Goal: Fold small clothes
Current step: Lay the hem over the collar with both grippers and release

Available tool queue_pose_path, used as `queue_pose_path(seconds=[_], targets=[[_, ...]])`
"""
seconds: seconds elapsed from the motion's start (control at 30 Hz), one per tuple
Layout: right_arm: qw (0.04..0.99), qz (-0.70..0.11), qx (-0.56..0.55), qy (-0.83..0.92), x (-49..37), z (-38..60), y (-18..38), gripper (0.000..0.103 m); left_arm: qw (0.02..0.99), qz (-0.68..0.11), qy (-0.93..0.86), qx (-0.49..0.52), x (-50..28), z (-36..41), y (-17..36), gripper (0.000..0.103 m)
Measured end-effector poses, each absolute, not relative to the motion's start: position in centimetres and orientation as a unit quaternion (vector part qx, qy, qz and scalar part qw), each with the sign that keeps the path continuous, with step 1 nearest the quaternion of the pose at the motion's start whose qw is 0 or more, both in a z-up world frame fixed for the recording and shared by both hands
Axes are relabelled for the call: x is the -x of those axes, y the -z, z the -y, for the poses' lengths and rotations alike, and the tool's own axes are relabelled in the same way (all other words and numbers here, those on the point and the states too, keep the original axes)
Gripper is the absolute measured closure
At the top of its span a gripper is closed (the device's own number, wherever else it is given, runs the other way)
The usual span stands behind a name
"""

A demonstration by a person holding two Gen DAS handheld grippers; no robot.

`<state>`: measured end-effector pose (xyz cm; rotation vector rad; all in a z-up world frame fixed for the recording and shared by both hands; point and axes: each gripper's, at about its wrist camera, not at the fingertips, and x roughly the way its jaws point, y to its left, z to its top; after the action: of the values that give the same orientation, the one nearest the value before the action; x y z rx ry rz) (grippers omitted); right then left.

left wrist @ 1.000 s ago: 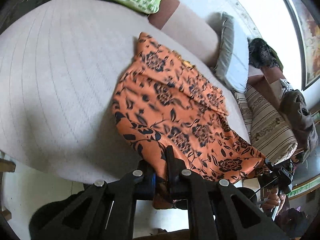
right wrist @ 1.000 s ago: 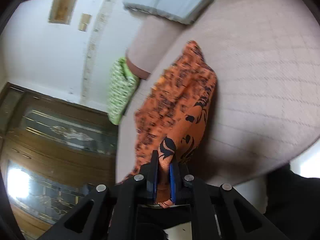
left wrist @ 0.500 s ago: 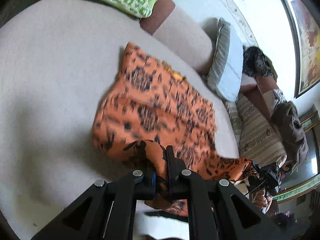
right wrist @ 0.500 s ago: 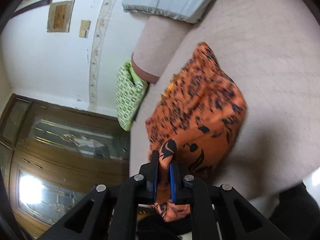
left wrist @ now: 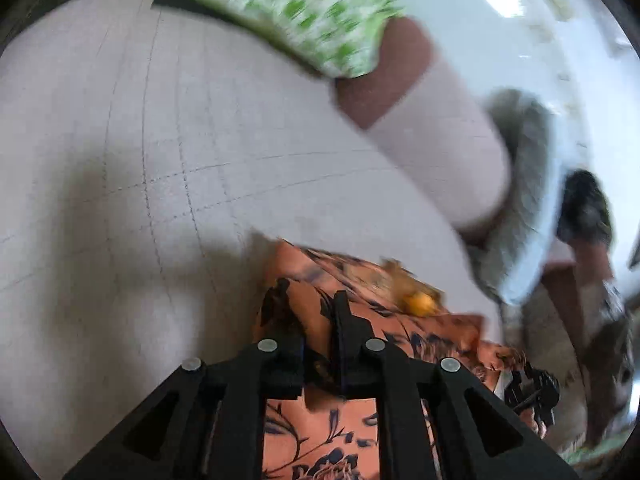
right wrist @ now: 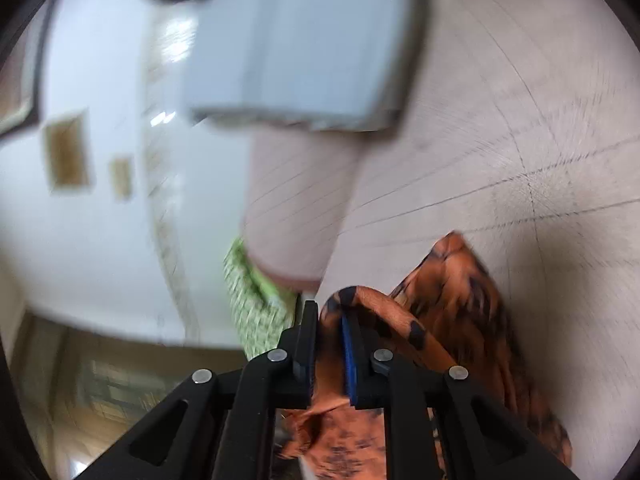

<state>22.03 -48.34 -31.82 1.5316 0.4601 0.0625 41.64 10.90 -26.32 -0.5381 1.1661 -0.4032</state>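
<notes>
An orange garment with a black flower print (left wrist: 360,312) lies on a beige quilted sofa seat (left wrist: 140,160). My left gripper (left wrist: 320,328) is shut on one edge of it, and the cloth bunches around the jaws and runs under them. My right gripper (right wrist: 329,332) is shut on another edge of the same orange garment (right wrist: 460,312), which folds over beside it on the seat (right wrist: 540,140). The right gripper also shows at the lower right of the left wrist view (left wrist: 532,392). Both views are motion-blurred.
A green patterned cushion (left wrist: 288,8) lies at the back of the seat, with a beige bolster (left wrist: 432,148) and a grey-blue pillow (left wrist: 532,216) to its right. The pillow (right wrist: 304,40) and bolster (right wrist: 300,200) fill the upper right wrist view. A white wall (right wrist: 100,220) is behind.
Both grippers have carried the held edges forward over the garment toward the sofa back. The cloth now lies doubled and bunched close under the jaws.
</notes>
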Motion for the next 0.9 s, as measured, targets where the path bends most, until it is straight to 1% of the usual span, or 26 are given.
queue_pose_path(seconds=[0.03, 0.07, 0.1, 0.13, 0.17, 0.2, 0.23, 0.27, 0.3, 0.33, 0.4, 0.5, 0.6, 0.63, 0.67, 0.7, 0.73, 0.83, 0.9], targets=[[0.685, -0.211, -0.697, -0.021, -23.2, 48.9, 33.3, 0.084, 0.782, -0.543, 0.173, 0.252, -42.5, -10.6, 27.5, 0.086], [0.677, -0.211, -0.704, -0.014, -24.1, 49.3, 35.0, 0.073, 0.783, -0.539, 0.171, 0.259, -42.9, -10.4, 28.0, 0.083], [0.676, -0.208, -0.707, -0.008, -24.5, 49.5, 35.9, 0.064, 0.788, -0.530, 0.169, 0.264, -43.0, -10.3, 28.2, 0.079], [0.674, -0.206, -0.710, 0.000, -24.7, 49.7, 36.7, 0.037, 0.794, -0.518, 0.169, 0.269, -42.8, -10.4, 28.1, 0.076], [0.666, -0.206, -0.716, 0.016, -24.7, 49.9, 37.4, 0.033, 0.806, -0.493, 0.170, 0.280, -42.4, -10.7, 27.7, 0.074], [0.665, -0.198, -0.720, 0.016, -24.7, 50.0, 37.5, 0.033, 0.824, -0.457, 0.168, 0.291, -41.5, -11.2, 26.9, 0.063], [0.673, -0.187, -0.716, 0.010, -24.8, 50.0, 37.1, 0.033, 0.843, -0.419, 0.156, 0.298, -40.4, -11.7, 26.0, 0.043], [0.689, -0.183, -0.701, 0.008, -24.8, 49.9, 36.2, 0.033, 0.855, -0.398, 0.143, 0.299, -39.7, -12.0, 25.4, 0.033], [0.713, -0.187, -0.676, 0.007, -25.0, 49.5, 34.8, 0.033, 0.870, -0.373, 0.122, 0.298, -38.6, -12.3, 24.4, 0.026], [0.731, -0.190, -0.655, 0.002, -25.1, 48.9, 33.8, 0.033, 0.880, -0.357, 0.113, 0.292, -37.7, -12.4, 23.4, 0.026], [0.767, -0.204, -0.608, -0.012, -25.6, 46.6, 31.6, 0.033, 0.889, -0.355, 0.104, 0.271, -35.9, -11.6, 22.0, 0.026], [0.794, -0.240, -0.558, -0.034, -26.6, 42.5, 29.6, 0.033, 0.881, -0.402, 0.071, 0.239, -33.4, -9.5, 22.3, 0.026], [0.814, -0.283, -0.503, -0.063, -28.2, 37.4, 28.5, 0.035, 0.847, -0.459, 0.075, 0.257, -30.9, -7.6, 24.8, 0.026], [0.820, -0.296, -0.485, -0.072, -28.7, 35.6, 28.4, 0.041, 0.838, -0.475, 0.076, 0.259, -30.2, -7.0, 25.6, 0.026], [0.827, -0.313, -0.461, -0.082, -29.5, 33.6, 28.3, 0.052, 0.832, -0.486, 0.076, 0.256, -30.0, -6.3, 26.2, 0.026], [0.834, -0.332, -0.431, -0.090, -29.8, 31.4, 28.4, 0.058, 0.831, -0.494, 0.075, 0.246, -29.6, -5.6, 26.9, 0.026], [0.838, -0.349, -0.408, -0.096, -30.2, 29.6, 28.6, 0.068, 0.832, -0.496, 0.072, 0.238, -29.4, -5.4, 27.2, 0.026], [0.842, -0.395, -0.352, -0.107, -32.0, 25.3, 29.7, 0.070, 0.834, -0.508, 0.063, 0.208, -30.2, -5.0, 28.5, 0.026], [0.844, -0.409, -0.333, -0.100, -33.7, 23.9, 30.5, 0.070, 0.841, -0.500, 0.061, 0.199, -31.0, -5.1, 28.5, 0.026]])
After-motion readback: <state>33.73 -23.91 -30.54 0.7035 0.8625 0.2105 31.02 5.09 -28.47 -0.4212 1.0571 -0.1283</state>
